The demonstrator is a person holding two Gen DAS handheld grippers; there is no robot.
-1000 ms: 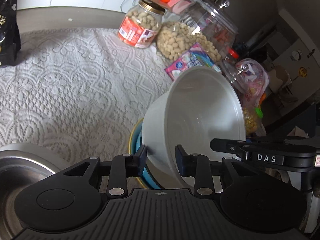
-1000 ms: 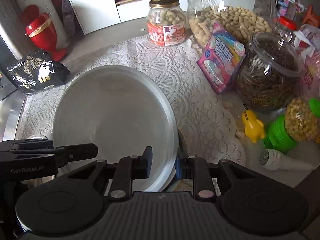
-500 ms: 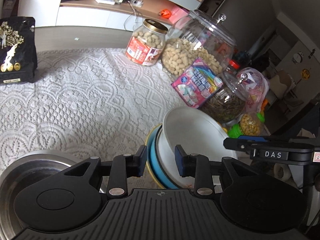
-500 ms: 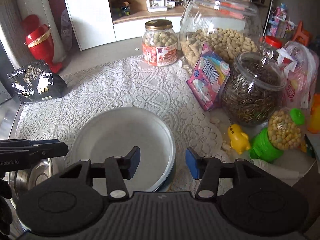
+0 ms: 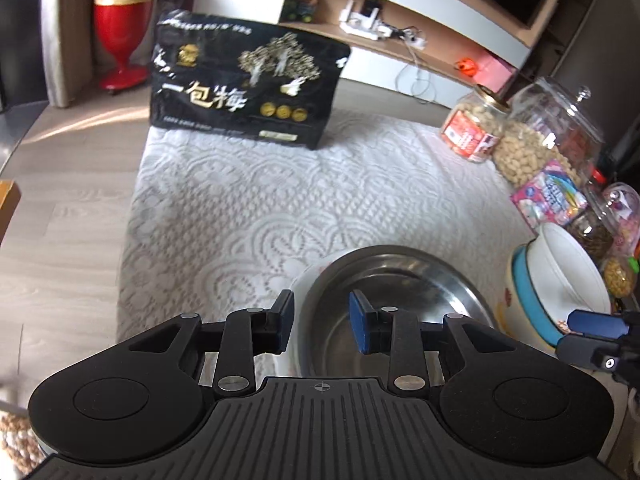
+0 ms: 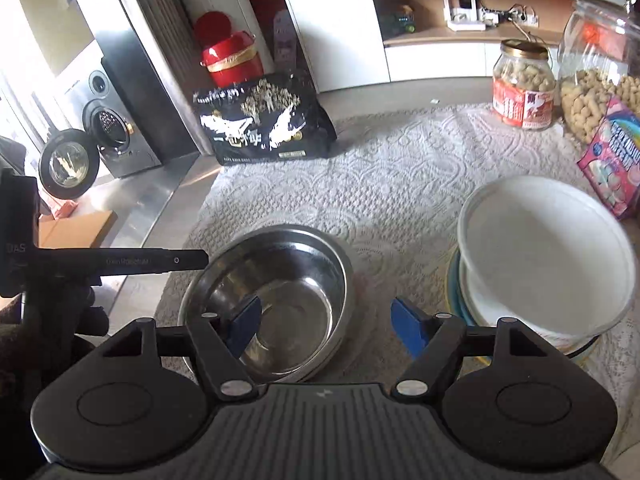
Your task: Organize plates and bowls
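"一包梅" on black snack bag (image 5: 244, 84)

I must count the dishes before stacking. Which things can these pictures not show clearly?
- Right wrist view: dishes under the round white bowl, hidden by it.
- Both views: item beneath the round steel bowl, only an edge shows.
- Left wrist view: brown bits at the bottom-left corner, cut off.

Black snack bag (image 5: 248, 84) stood upright on the lace tablecloth (image 5: 280, 200); red-labelled peanut jar (image 6: 524, 84), large glass jar (image 6: 600, 64), pink sweet packet (image 6: 612, 160) grouped together; red vase (image 5: 120, 28) behind.
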